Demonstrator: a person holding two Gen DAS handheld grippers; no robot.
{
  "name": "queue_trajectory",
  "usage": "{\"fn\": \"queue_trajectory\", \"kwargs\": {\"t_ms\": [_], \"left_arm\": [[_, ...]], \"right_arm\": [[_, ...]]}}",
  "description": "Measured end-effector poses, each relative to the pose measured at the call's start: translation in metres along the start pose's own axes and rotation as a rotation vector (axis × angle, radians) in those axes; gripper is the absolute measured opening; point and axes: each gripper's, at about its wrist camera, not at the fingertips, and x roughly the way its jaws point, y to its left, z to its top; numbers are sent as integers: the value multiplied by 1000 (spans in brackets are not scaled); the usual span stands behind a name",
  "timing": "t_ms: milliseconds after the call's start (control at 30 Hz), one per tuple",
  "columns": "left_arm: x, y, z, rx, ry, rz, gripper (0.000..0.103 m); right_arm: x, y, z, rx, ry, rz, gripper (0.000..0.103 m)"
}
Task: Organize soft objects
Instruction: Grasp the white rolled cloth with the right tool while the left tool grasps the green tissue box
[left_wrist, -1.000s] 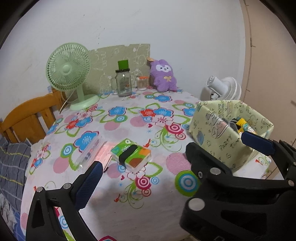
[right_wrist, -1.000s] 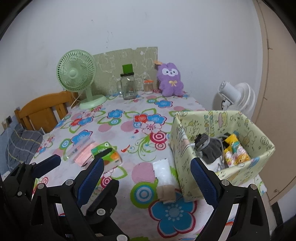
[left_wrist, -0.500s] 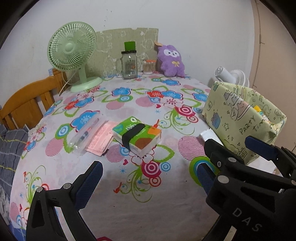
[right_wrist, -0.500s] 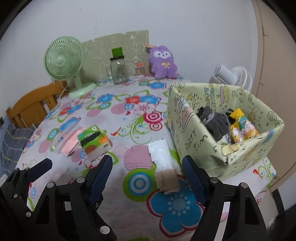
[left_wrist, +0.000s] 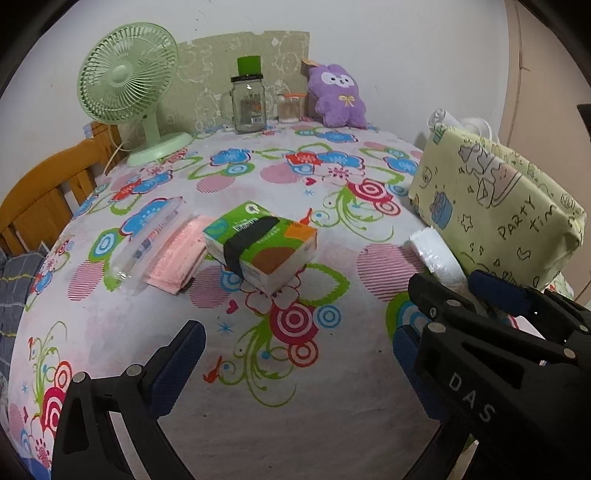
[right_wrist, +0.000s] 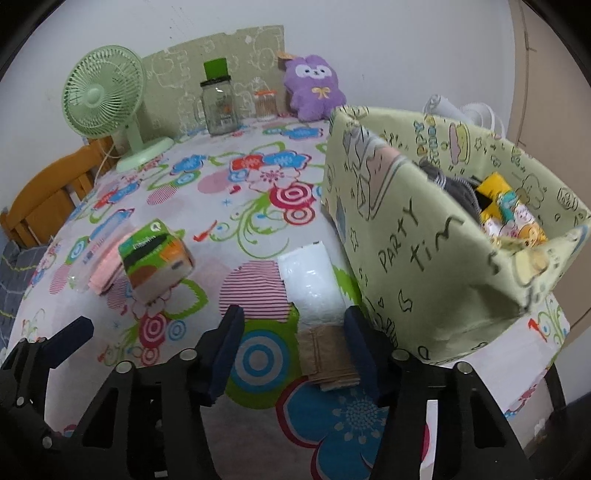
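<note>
Left wrist view. Left tool (left_wrist: 295, 354) low over the table (left_wrist: 332, 406), blue pads spread wide, nothing between them; aimed toward 12 o'clock, probably so the loose items stay in sight. Tissue pack (left_wrist: 260, 245) dead ahead at 12 o'clock, flat on the flowered cloth, dark band across its middle. Pink folded cloth (left_wrist: 177, 258) touching the pack's 9 o'clock side, clear plastic sleeve (left_wrist: 147, 240) just beyond that. At 2 o'clock, yellow-green fabric bin (left_wrist: 498, 218), side wall toward the lens, contents hidden from here. White wrapped pack (left_wrist: 437, 254) lying against the bin's base, partly behind the right tool (left_wrist: 461, 291), which reaches in from 4 o'clock. Green fan (left_wrist: 127, 77), glass jar (left_wrist: 249, 103) and purple plush (left_wrist: 338, 96) lined along the far edge, apart from the working area.

Right wrist view. Right tool (right_wrist: 295, 350) open, pads straddling the near end of the white wrapped pack (right_wrist: 312, 280) and a tan folded cloth (right_wrist: 330, 362) touching it at 6 o'clock; no contact discernible. Looks like a lineup for a pickup, the bin (right_wrist: 424, 258) just beside at 2 o'clock for a short transfer. Inside the bin: grey knit item (right_wrist: 454, 184) and yellow printed packets (right_wrist: 509, 218), so sorting seemingly under way. Tissue pack (right_wrist: 157, 258) and pink folded cloth (right_wrist: 105, 273) at 10 o'clock, not yet binned.
</note>
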Motion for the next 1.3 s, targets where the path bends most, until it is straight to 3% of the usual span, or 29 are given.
{"fn": "queue_trajectory", "kwargs": {"t_ms": [300, 433, 733, 1300], "left_arm": [[8, -3, 1, 10, 22, 2, 102], [7, -1, 4, 3, 19, 7, 102], [9, 9, 20, -16, -7, 31, 102], [35, 21, 58, -13, 2, 61, 102]], "right_arm": [[8, 5, 1, -38, 31, 7, 21], [9, 8, 5, -45, 33, 28, 14], [7, 13, 21, -31, 30, 96, 13], [22, 26, 54, -25, 12, 114, 13]]}}
